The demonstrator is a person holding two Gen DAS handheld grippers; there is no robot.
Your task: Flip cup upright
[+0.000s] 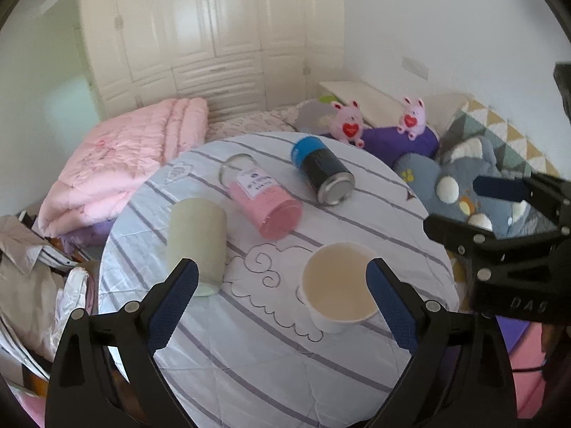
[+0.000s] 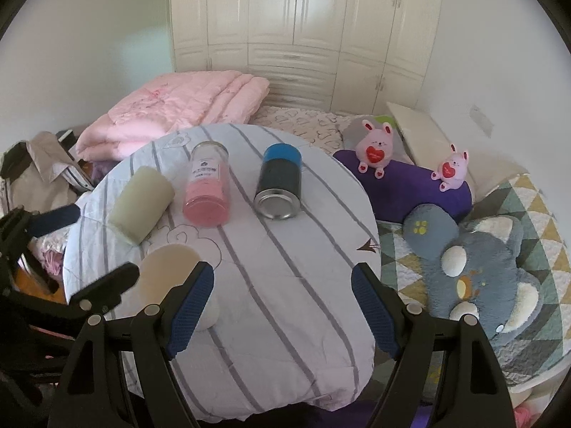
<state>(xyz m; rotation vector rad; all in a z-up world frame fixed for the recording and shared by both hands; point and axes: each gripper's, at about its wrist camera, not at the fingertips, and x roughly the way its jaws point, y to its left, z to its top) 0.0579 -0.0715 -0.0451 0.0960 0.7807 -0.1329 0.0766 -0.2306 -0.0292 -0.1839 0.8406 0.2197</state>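
A round table [image 1: 271,349] with a striped cloth holds a white paper cup [image 1: 337,287] standing upright, mouth up. A pale green cup [image 1: 198,240] lies on its side at the left. A pink bottle [image 1: 262,196] and a black can with a blue lid [image 1: 321,169] also lie on their sides. My left gripper [image 1: 282,301] is open and empty, its right finger beside the white cup. My right gripper [image 2: 282,301] is open and empty over the table's near edge. The right wrist view shows the white cup [image 2: 167,271], green cup [image 2: 142,205], pink bottle [image 2: 207,189] and can [image 2: 280,182].
A bed surrounds the table with a folded pink quilt [image 1: 132,167], two pink plush rabbits [image 1: 348,125] on a purple cushion, and a grey plush toy [image 2: 492,285]. Clothes [image 1: 32,278] pile at the left. A white wardrobe [image 2: 303,32] stands behind.
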